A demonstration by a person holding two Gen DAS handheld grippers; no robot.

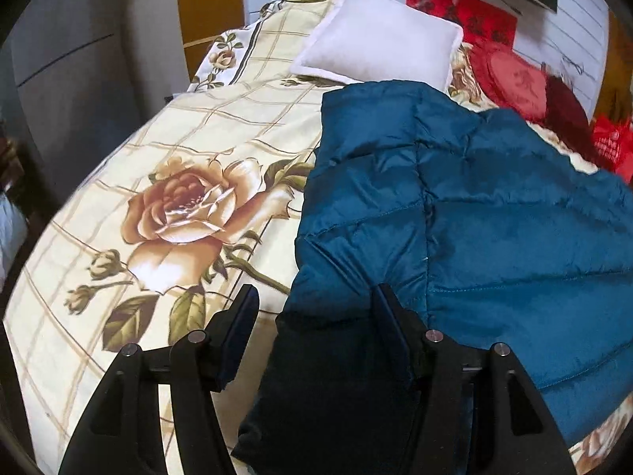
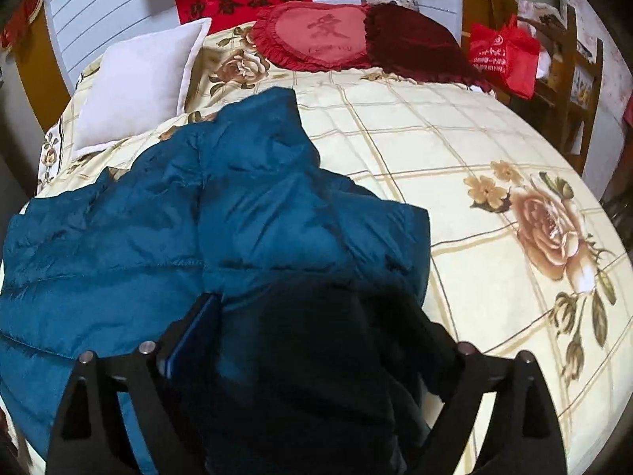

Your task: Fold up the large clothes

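A large teal quilted down jacket [image 1: 494,198] lies spread on a bed with a cream rose-print cover [image 1: 158,198]; it also shows in the right wrist view [image 2: 178,217]. My left gripper [image 1: 312,308] is open, its jaws wide apart, over the jacket's near left edge, with dark fabric between the fingers. My right gripper [image 2: 316,324] is open over the jacket's near right edge; a shadowed fold of jacket fills the gap between the fingers, which do not press on it.
A white pillow [image 2: 134,79] and a red heart cushion [image 2: 316,35] beside a dark red cushion [image 2: 411,43] lie at the bed's head. A red bag [image 2: 502,55] hangs on a wooden chair [image 2: 573,79] to the right. Bare bed cover [image 2: 474,158] lies right of the jacket.
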